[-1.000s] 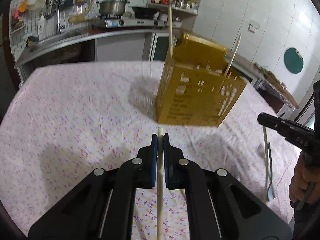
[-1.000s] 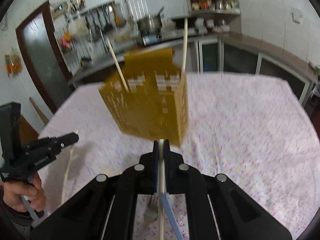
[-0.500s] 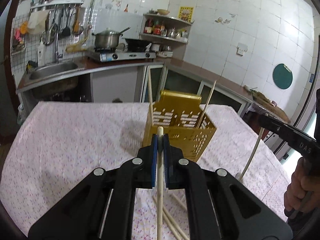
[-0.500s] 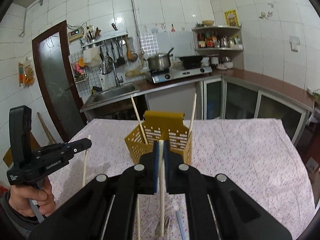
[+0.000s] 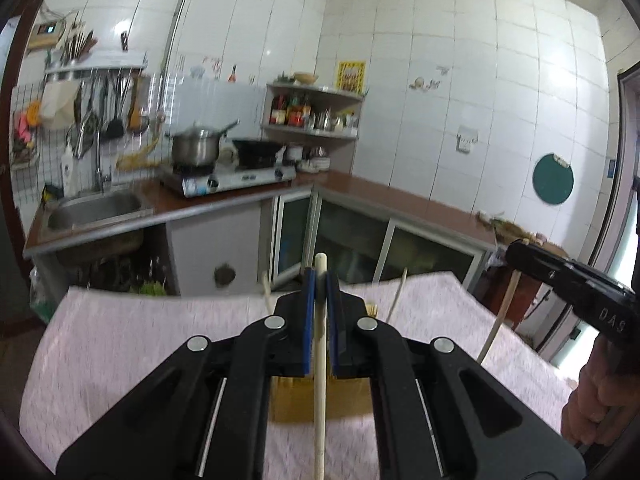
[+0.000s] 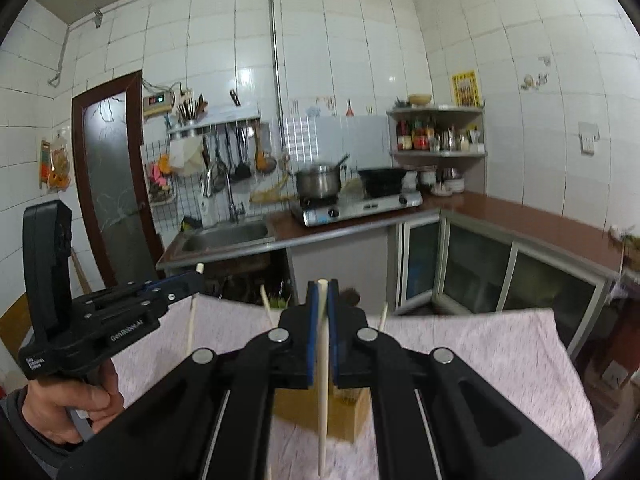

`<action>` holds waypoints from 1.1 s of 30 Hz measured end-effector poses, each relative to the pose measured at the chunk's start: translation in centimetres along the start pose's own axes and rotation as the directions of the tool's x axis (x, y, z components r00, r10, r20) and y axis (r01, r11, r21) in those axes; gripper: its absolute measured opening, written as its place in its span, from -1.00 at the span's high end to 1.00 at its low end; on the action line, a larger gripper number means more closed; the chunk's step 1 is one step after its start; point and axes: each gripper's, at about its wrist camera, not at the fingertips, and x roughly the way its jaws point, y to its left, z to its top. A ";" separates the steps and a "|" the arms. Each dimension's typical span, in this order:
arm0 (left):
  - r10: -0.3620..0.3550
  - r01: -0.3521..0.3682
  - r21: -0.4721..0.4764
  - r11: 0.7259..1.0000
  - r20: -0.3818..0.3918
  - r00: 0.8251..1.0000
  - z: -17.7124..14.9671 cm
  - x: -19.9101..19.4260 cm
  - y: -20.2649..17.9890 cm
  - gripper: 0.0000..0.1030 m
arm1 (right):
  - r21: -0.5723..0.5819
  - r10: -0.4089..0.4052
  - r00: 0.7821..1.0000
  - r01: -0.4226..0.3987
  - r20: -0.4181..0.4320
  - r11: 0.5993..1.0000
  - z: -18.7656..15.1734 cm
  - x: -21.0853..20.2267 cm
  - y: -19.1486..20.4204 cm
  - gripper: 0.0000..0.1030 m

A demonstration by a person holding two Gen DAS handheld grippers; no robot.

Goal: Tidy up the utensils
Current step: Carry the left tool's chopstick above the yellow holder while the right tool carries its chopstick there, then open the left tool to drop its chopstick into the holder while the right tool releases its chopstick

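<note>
My left gripper [image 5: 320,280] is shut on a pale wooden chopstick [image 5: 319,392] that hangs down between its blue pads. The right gripper [image 6: 322,288] is likewise shut on a second chopstick [image 6: 322,400], thin end down. Both are held well above the table. The yellow slotted utensil holder [image 6: 346,416] stands on the table below and ahead, mostly hidden by the jaws; two chopsticks [image 6: 265,304] poke up from it. Each wrist view shows the other gripper off to the side: the right gripper [image 5: 516,250] and the left gripper [image 6: 196,280], each with its stick.
A pink flowered cloth [image 5: 140,340] covers the table. Beyond its far edge run the kitchen counter, a sink [image 6: 226,238], a stove with a pot [image 6: 320,184] and glass-fronted cabinets. A hand [image 6: 68,408] grips the left gripper's handle.
Both grippers rose with their chopsticks still clamped and tilted upward. The holder dropped low in both views and now sits mostly behind the jaws; more wall is in view.
</note>
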 end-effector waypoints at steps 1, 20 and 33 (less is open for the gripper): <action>-0.003 0.003 0.002 1.000 0.014 1.000 0.8 0.3 -0.2 0.92 | -0.007 -0.003 1.000 0.003 0.014 1.000 0.8 0.3 0.1 0.90; 0.012 -0.005 -0.048 0.999 0.151 0.988 2.8 10.7 2.5 0.92 | -0.021 -0.054 0.997 0.055 0.049 0.998 2.7 8.7 -1.5 0.90; 0.016 -0.012 -0.020 1.000 0.206 0.978 2.9 10.4 2.6 0.92 | -0.023 -0.037 0.999 0.038 0.033 0.999 1.8 9.4 -1.4 0.90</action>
